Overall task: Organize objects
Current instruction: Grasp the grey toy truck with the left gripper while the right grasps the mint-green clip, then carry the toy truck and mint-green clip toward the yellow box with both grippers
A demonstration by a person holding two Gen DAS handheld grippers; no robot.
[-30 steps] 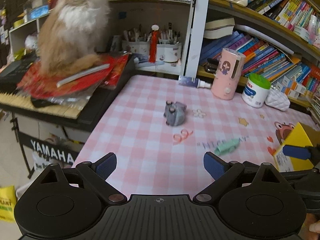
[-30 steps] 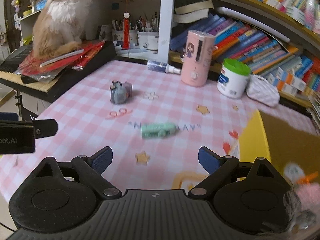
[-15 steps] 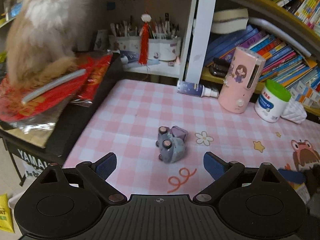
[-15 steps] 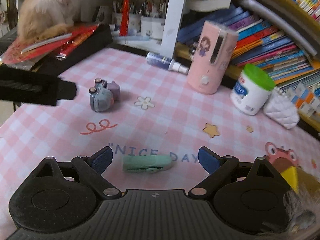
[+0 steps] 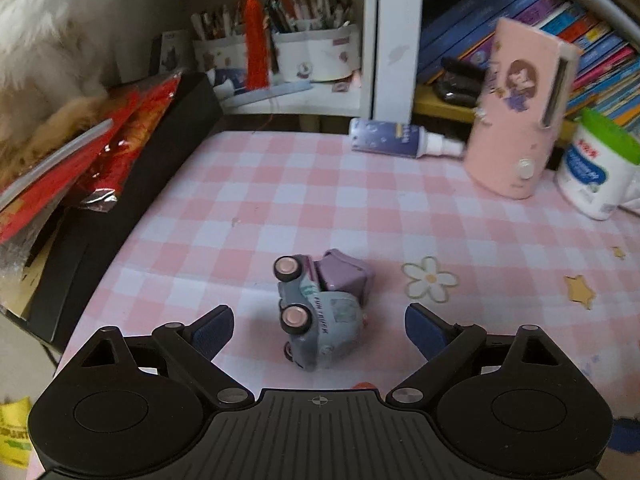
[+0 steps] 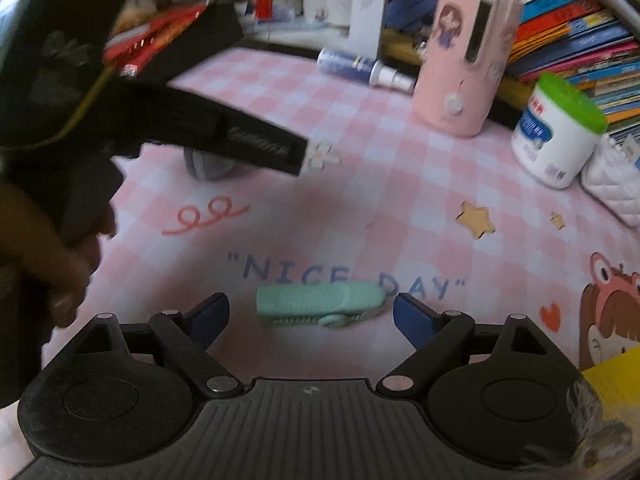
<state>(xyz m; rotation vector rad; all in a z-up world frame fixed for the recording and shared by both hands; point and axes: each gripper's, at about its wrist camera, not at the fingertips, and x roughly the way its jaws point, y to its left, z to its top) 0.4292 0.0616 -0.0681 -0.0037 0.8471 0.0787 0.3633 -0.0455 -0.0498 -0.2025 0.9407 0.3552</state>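
Note:
A grey-blue toy car (image 5: 320, 316) lies on its side on the pink checked mat (image 5: 304, 208). My left gripper (image 5: 320, 326) is open, its jaws on either side of the car without touching it. A mint-green hair clip (image 6: 320, 304) lies flat on the mat below the "NICE DAY" print. My right gripper (image 6: 311, 316) is open, with the clip between its jaws. In the right wrist view the left gripper's black body (image 6: 224, 136) covers most of the toy car (image 6: 208, 166).
A pink cartoon case (image 5: 520, 120), a white green-lidded tub (image 5: 596, 168) and a spray bottle (image 5: 396, 138) stand at the back. A black keyboard with red packets (image 5: 80, 160) and a cat (image 5: 44, 40) border the left edge. A yellow box corner (image 6: 612, 384) shows at right.
Both grippers moved forward and down. The toy car now sits between the left jaws and the green clip between the right jaws. Both stay open.

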